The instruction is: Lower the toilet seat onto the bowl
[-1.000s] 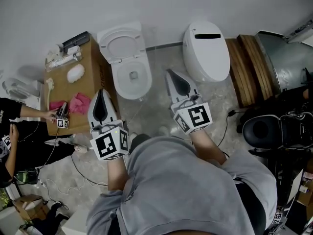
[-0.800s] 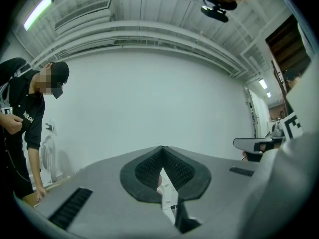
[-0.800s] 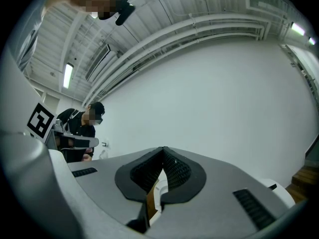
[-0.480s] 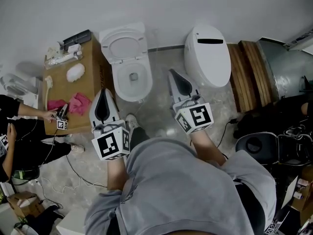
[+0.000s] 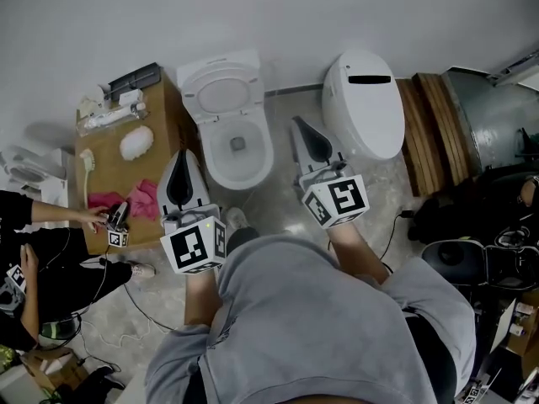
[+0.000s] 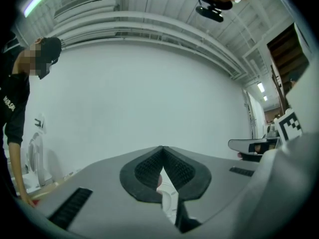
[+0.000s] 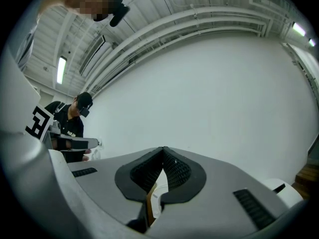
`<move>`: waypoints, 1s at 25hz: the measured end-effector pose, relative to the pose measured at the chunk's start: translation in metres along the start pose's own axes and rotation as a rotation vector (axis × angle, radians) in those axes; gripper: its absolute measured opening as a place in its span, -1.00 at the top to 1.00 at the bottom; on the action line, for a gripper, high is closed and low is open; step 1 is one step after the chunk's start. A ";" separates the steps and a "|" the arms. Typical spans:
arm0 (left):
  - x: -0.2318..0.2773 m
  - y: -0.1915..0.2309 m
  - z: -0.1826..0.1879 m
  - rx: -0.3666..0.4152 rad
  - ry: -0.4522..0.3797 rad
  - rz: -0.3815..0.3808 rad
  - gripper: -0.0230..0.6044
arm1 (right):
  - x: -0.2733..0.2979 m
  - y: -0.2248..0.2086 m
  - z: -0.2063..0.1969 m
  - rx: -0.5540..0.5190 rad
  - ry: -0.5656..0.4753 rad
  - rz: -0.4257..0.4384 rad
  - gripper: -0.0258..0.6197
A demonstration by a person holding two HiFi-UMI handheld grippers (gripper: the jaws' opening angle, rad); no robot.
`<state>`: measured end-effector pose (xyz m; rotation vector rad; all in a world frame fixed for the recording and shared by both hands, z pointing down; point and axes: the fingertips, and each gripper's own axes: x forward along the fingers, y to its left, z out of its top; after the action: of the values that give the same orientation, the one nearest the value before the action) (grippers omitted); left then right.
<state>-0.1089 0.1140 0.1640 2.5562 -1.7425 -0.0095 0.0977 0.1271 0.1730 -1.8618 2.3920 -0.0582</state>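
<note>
In the head view a white toilet stands against the wall with its seat [image 5: 221,93] raised above the open bowl [image 5: 239,148]. My left gripper [image 5: 179,155] is shut and empty, its tip just left of the bowl's front and apart from it. My right gripper [image 5: 296,122] is also shut and empty, between the bowl and a second toilet [image 5: 364,103] whose lid is down. In the left gripper view the jaws [image 6: 162,147] meet at the tip before a bare white wall. The right gripper view shows its jaws [image 7: 163,148] pressed together the same way.
A brown box [image 5: 108,168] left of the toilet carries a pink cloth [image 5: 139,199] and a white pad [image 5: 135,141]. A person's hand [image 5: 97,218] rests at its edge. Wooden planks [image 5: 425,116] and a black chair [image 5: 461,259] stand to the right. Cables lie on the floor [image 5: 126,301].
Both grippers have moved forward toward the toilets, so the open bowl now lies closer between them. Their jaws have stayed shut. The hand at the box has shifted a little.
</note>
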 end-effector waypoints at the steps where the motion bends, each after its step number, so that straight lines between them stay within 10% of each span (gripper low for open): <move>1: 0.007 0.008 -0.001 -0.002 0.003 -0.003 0.93 | 0.009 0.002 -0.001 -0.002 0.001 -0.004 0.92; 25: 0.125 0.093 -0.015 -0.029 0.044 -0.095 0.93 | 0.136 0.000 -0.028 -0.037 0.066 -0.125 0.92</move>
<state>-0.1493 -0.0357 0.1858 2.5954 -1.5933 0.0177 0.0616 -0.0053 0.1925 -2.0558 2.3310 -0.0875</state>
